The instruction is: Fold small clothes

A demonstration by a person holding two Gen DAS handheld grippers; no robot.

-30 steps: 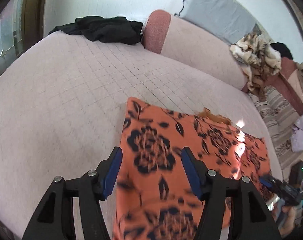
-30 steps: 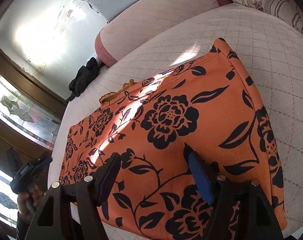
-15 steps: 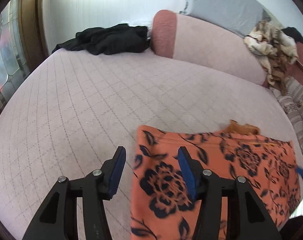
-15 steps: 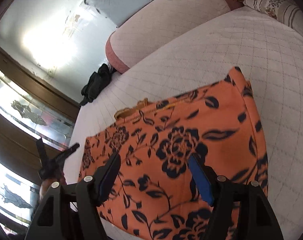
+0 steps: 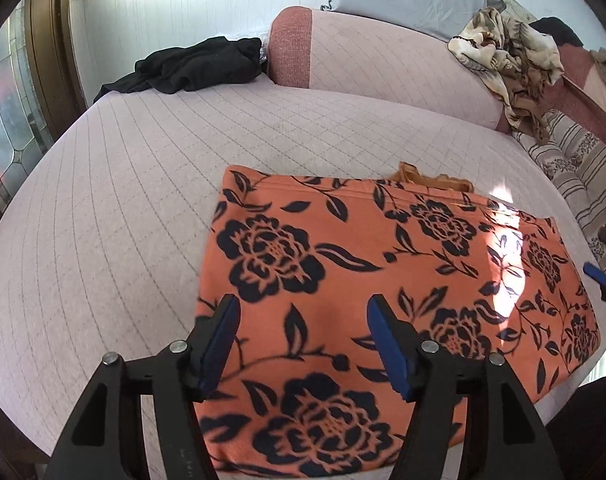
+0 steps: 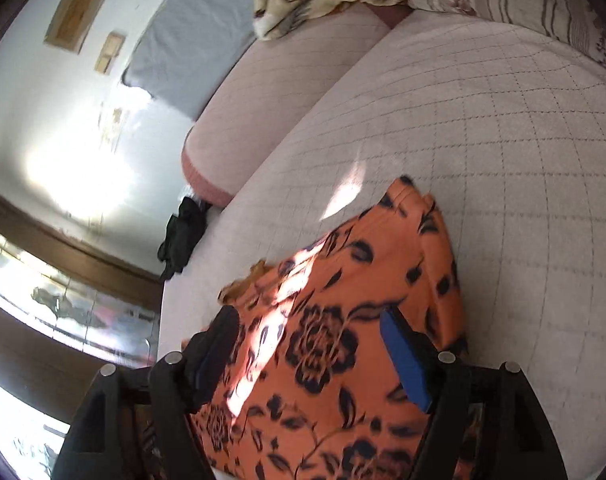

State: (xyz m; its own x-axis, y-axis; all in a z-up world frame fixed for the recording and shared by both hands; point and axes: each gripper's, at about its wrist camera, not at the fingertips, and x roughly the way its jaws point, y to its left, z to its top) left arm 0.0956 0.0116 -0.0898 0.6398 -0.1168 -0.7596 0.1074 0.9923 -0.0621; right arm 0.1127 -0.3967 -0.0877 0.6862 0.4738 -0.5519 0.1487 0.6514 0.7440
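Only the left view shows the right hand-held gripper (image 5: 601, 282) beside the orange garment (image 5: 383, 280).

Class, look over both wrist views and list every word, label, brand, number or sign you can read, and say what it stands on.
None can be read.
Orange floral garment: a printed pattern only, no lettering.
Left gripper: faint pale marks on one finger, too small to read.
Two framed pieces on the wall: too blurred to tell any text.

Left tool (image 5: 303, 340) angled down, jaws opening — right tool (image 6: 309, 344) agape, gripping nothing.
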